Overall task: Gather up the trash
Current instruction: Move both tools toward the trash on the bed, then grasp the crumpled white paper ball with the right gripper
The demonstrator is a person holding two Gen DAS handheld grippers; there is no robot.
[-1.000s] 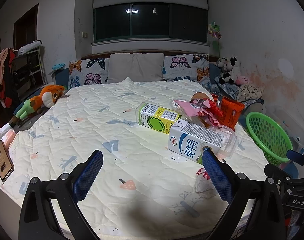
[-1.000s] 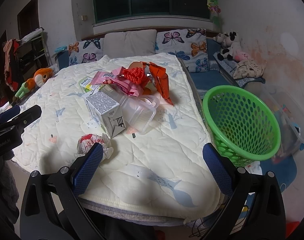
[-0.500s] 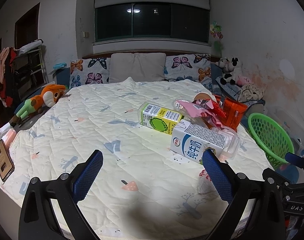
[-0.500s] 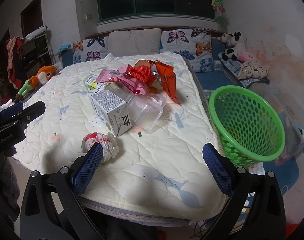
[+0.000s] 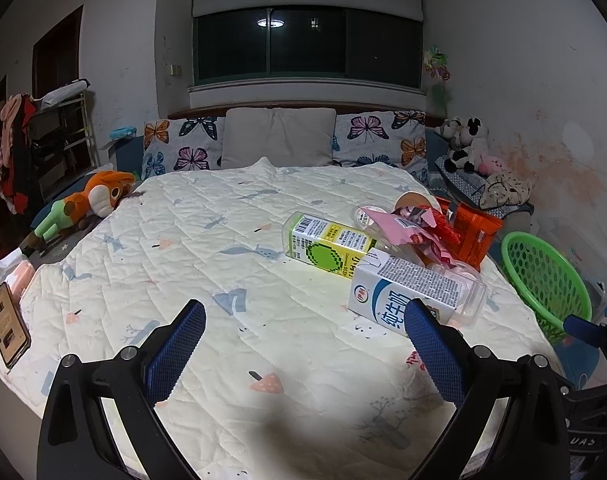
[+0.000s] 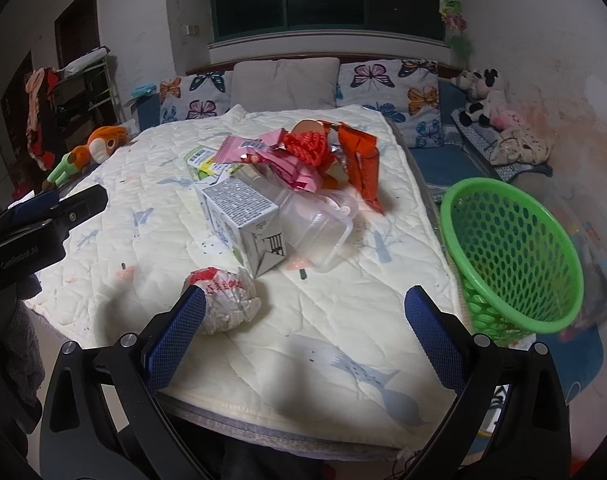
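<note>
Both claws hang wide apart over the bed point(image 6: 343, 320), gripping nothing: the right claw point(image 6: 305, 302) just beside a crumpled paper ball point(image 6: 223, 300), the left claw point(image 5: 305, 316) nearer the milk carton point(image 5: 407, 292). The green basket point(image 6: 515, 248) stands beside the bed.

Green perforated basket point(image 6: 515, 256), white-blue milk carton point(image 5: 403, 292) (grey panel), butterfly-print pillows point(image 5: 179, 144), cream quilt point(image 5: 207, 248)

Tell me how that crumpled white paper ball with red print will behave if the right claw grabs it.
The crumpled white paper ball with red print looks light and hollow, so it would probably crush rather than resist. Its rounded shape on the soft quilted bedspread suggests a nudge may roll it. The creased paper should give the open right claw decent grip.
</note>
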